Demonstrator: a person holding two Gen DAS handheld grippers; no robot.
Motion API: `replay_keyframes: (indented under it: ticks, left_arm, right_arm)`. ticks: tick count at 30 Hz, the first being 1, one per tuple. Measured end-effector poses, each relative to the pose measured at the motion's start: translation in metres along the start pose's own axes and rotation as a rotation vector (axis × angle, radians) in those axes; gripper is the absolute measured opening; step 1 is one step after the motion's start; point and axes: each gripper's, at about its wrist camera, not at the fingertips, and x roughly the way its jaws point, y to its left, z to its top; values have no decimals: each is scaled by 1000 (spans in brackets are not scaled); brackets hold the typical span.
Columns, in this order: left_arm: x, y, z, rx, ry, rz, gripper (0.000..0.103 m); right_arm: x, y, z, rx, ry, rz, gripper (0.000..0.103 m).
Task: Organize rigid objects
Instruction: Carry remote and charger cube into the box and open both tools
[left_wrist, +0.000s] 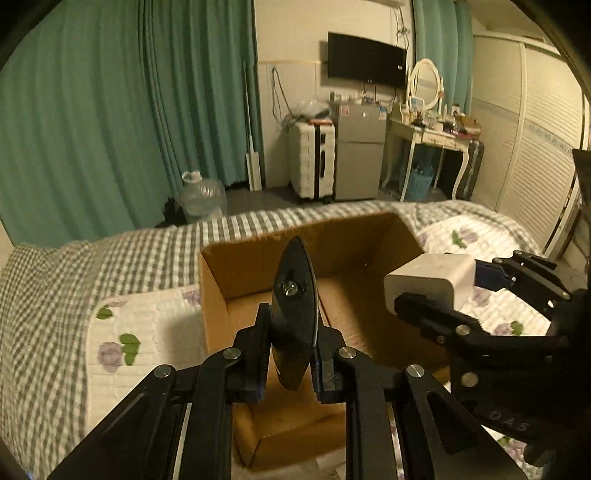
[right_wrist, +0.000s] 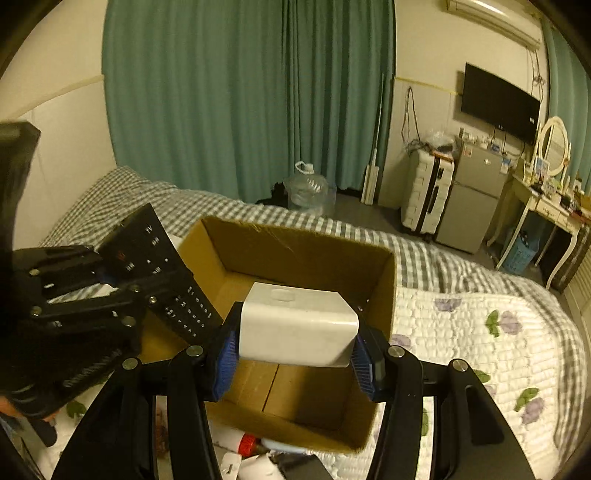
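Observation:
An open cardboard box sits on the bed, and its floor looks bare. My left gripper is shut on a black TV remote, held edge-on above the box; the right wrist view shows the remote's button face at the box's left wall with the left gripper on it. My right gripper is shut on a white charger block above the box. The block and right gripper show at the box's right side in the left wrist view.
The bed has a white floral quilt over a grey checked sheet. Small items, one with a red cap, lie by the box's near edge. Beyond the bed stand a water jug, suitcase, small fridge and dressing table.

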Motion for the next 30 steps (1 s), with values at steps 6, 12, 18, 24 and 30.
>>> replay_keyframes:
  ticks: [6,12,18,24,30]
  left_arm:
    - [9,7,-12,14,-15,44,54]
    - [-15,22,-13,-7,-52,69,59]
    - [-52,29,-20,-36,-75,60,60]
    - [-90,35,-42,-46,-77,63,62]
    - [-96,35,-96,-66,-3,68,62]
  right_arm:
    - [18,-8,-11,18,22,8,53]
    - [19,-16,-13,61,25,-9,62]
    - [-26,-14,-2,58,-45,-54,90]
    - [-77,-15,-20,58,-54,-69,90]
    - [-85,-5,-70,11,34,-72,90]
